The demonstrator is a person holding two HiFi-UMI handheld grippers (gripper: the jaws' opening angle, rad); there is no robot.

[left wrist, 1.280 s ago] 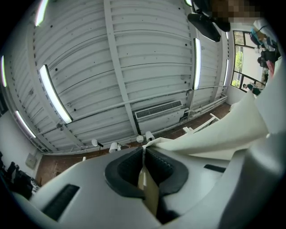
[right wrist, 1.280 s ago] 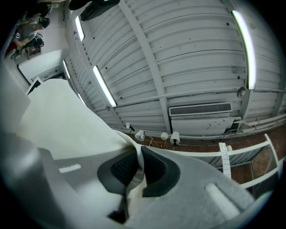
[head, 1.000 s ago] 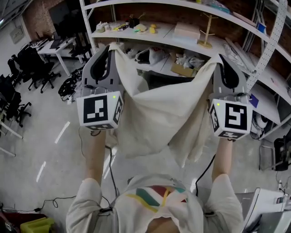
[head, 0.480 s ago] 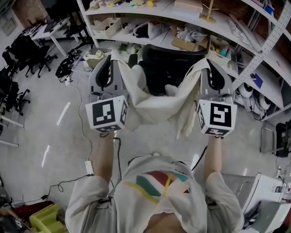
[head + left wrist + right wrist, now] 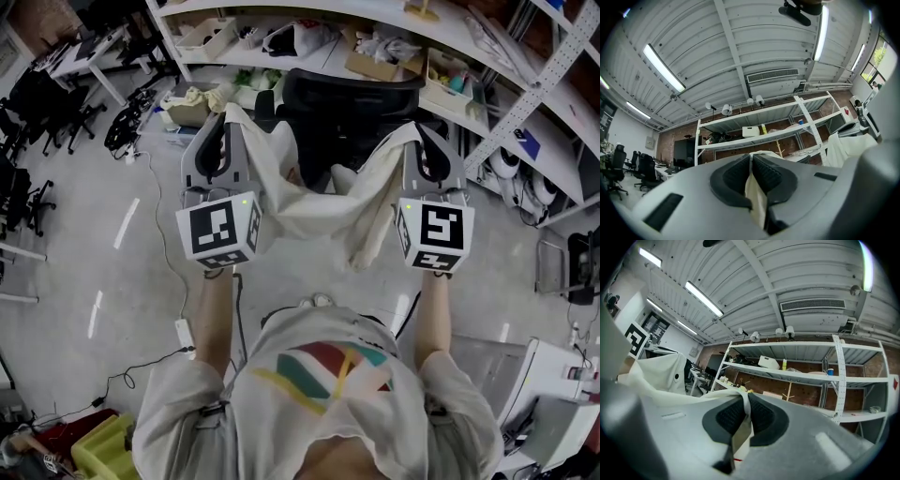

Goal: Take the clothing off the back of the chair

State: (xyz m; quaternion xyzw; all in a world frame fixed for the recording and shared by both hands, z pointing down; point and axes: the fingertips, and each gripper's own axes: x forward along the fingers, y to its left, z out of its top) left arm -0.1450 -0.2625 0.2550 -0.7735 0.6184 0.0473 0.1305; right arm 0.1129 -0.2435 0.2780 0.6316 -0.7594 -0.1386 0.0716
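A cream garment [image 5: 314, 202] hangs stretched between my two grippers, in front of and just above a black office chair [image 5: 352, 98]. My left gripper [image 5: 231, 114] is shut on the garment's left corner, and a strip of cloth [image 5: 756, 200] shows pinched between its dark pads. My right gripper [image 5: 418, 131] is shut on the right corner, with cloth [image 5: 741, 436] squeezed between its pads too. The garment sags in the middle and a loose fold dangles near the right gripper. The chair's seat is hidden behind the cloth.
White metal shelving [image 5: 441, 42] with boxes and bags runs behind the chair. Several black office chairs [image 5: 28, 103] stand at the far left. Cables [image 5: 141, 361] trail on the grey floor, a yellow crate [image 5: 98, 450] sits bottom left, and a white unit [image 5: 553, 403] bottom right.
Both grippers have come down together with the garment still held. The black chair, hidden by the raised cloth before, now shows behind it. The cloth sags lower and looser.
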